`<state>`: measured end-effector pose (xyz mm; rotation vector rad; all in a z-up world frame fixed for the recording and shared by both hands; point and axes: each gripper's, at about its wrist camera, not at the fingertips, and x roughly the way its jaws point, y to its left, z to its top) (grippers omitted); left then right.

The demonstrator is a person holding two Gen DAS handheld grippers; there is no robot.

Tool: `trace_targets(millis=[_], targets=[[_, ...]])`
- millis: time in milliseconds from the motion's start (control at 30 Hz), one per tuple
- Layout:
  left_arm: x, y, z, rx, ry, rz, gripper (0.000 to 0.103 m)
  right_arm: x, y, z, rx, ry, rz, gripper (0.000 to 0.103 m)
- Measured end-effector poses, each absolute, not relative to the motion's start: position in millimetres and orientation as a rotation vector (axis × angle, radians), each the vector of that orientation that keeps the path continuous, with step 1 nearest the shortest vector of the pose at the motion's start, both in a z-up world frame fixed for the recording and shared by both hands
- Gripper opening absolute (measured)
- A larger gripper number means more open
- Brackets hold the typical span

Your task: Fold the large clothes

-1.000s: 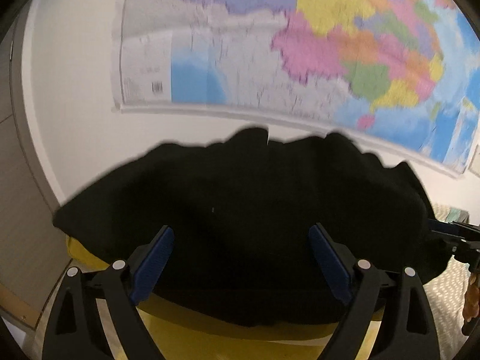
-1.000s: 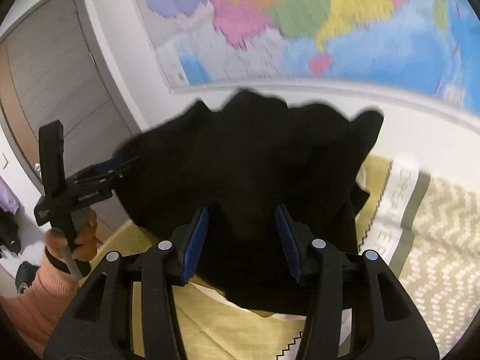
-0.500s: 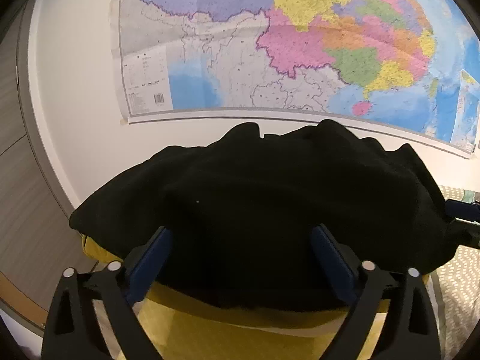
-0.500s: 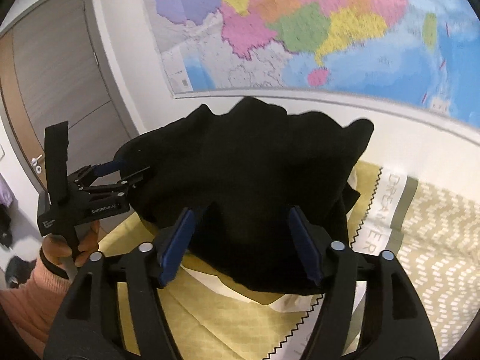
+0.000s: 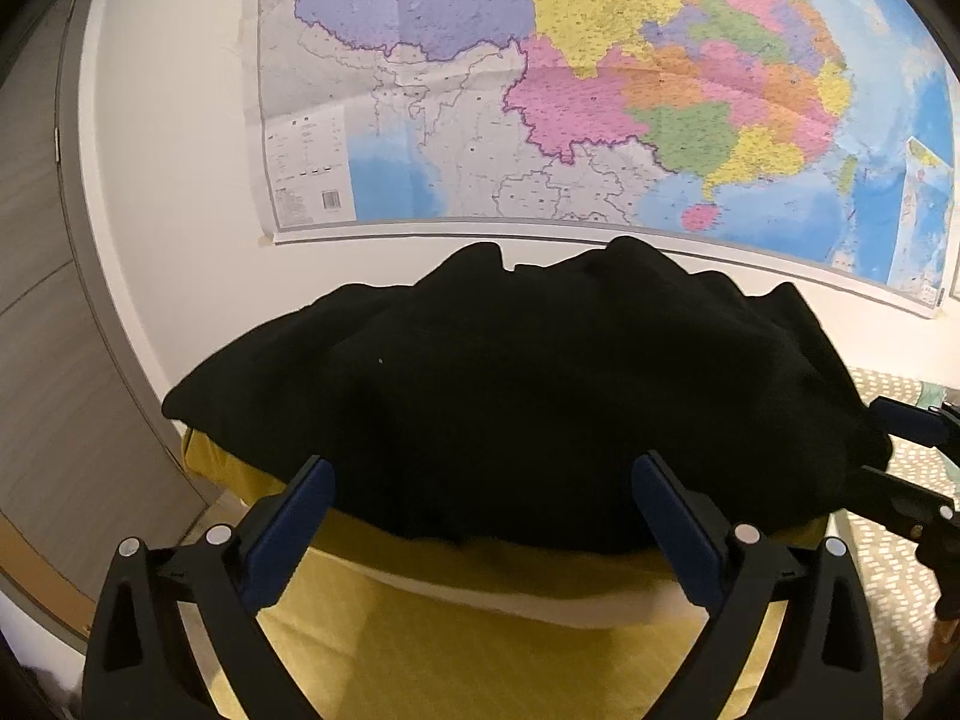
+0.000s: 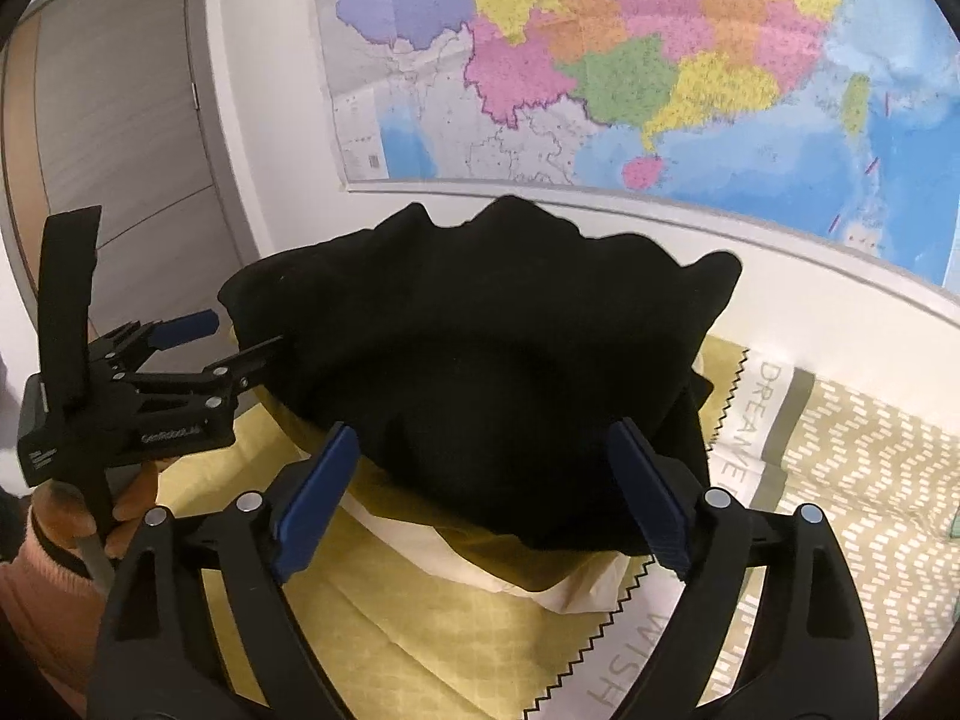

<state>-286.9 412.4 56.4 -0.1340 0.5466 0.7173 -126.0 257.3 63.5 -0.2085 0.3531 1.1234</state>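
Opening wide just now, the right tool [image 6: 480, 489] lets the folded black fabric garment [image 6: 480, 360] rest; left tool [image 5: 480, 510] also gapes empty, so this fold seems finished.

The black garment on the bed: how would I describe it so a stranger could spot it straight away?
Find the big coloured wall map; below it lies bedding with a yellow pillow. Heaped on that pillow is the black garment, a bulky, rumpled bundle. It is the only plain black cloth there; the bedspread beside it is pale with a dash pattern and lettering.
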Motion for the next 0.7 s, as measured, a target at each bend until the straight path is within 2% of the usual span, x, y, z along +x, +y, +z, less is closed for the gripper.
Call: trace_targets(millis=[333, 700], targets=[[-300.6, 379.9, 50.7, -0.147, 0.537, 0.741, 0.096, -149.0, 237.3, 54.6, -0.208, 0.308, 1.112, 0.097], [-322.9, 353.9, 39.2, -0.205, 0.548, 0.77, 0.096, -167.1, 217.4, 35.7, -0.213, 0.312, 1.085, 0.097]])
